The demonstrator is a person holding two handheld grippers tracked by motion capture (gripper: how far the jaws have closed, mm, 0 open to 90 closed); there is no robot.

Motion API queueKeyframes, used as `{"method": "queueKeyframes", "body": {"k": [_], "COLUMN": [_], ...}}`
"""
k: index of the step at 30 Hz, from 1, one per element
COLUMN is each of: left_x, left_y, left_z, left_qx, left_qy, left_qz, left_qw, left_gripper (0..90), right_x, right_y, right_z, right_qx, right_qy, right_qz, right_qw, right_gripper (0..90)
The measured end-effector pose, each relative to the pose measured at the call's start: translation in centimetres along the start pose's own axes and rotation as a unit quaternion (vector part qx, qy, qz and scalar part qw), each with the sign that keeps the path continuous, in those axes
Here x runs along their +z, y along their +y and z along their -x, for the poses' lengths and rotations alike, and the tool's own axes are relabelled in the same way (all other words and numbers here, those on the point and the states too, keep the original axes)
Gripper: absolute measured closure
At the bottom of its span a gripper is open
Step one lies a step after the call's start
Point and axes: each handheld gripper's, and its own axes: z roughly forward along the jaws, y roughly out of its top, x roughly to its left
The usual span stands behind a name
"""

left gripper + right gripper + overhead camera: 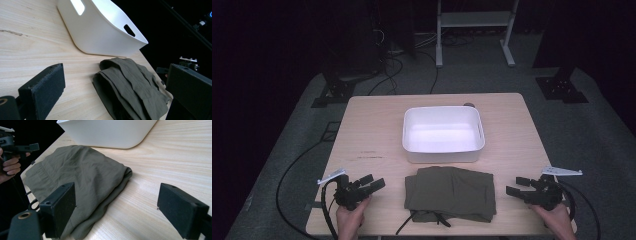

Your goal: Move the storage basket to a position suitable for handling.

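A folded olive-green garment (451, 194) (132, 87) (77, 177) lies at the table's near middle, a dark drawstring trailing off its front edge. Behind it stands an empty white plastic bin (443, 133) (100, 27) (107, 130) with cut-out handles. My left gripper (371, 183) (117, 87) rests open to the left of the garment, held by a hand, nothing between its jaws. My right gripper (518, 185) (116, 210) is open to the right of the garment, also with nothing between its jaws. Both point inward at the cloth without touching it.
The light wooden table (372, 135) has bare room left and right of the bin. Black cables (292, 170) trail from both grippers over the table's near corners. Beyond the table stand a metal frame (474, 30) and dark stand bases on grey floor.
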Motion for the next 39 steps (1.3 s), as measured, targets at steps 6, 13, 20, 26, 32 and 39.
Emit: {"method": "queueKeyframes", "body": {"k": [6, 13, 20, 26, 32, 39], "left_x": [0.4, 1.1, 1.8, 2.4, 2.9, 3.7], "left_y": [-0.2, -0.4, -0.6, -0.8, -0.9, -1.2], "left_z": [0.3, 0.6, 0.8, 1.1, 1.3, 1.7], "left_qx": [-0.002, 0.001, -0.002, 0.001, 0.0, -0.001], "left_qy": [-0.002, -0.007, -0.014, -0.018, -0.021, -0.025], "left_qz": [-0.011, -0.026, -0.039, -0.05, -0.059, -0.074], "left_qw": [0.9999, 0.9996, 0.9992, 0.9986, 0.998, 0.9969], "left_gripper": [1.3, 1.3, 1.3, 1.3, 1.3, 1.3], "right_x": [0.3, 0.9, 1.5, 1.7, 2.0, 2.5], "right_y": [0.2, 0.3, 0.4, 0.5, 0.5, 0.5], "right_z": [-0.2, -0.6, -1.0, -1.3, -1.5, -1.8], "right_qx": [-0.001, 0.003, 0.006, 0.009, 0.012, 0.012], "right_qy": [0.001, 0.001, 0.002, 0.005, 0.01, 0.015], "right_qz": [-0.001, -0.005, -0.01, -0.013, -0.013, -0.021], "right_qw": [1.0, 1.0, 0.9999, 0.9999, 0.9998, 0.9996], "right_gripper": [14.5, 14.5, 14.5, 14.5, 14.5, 14.5]}}
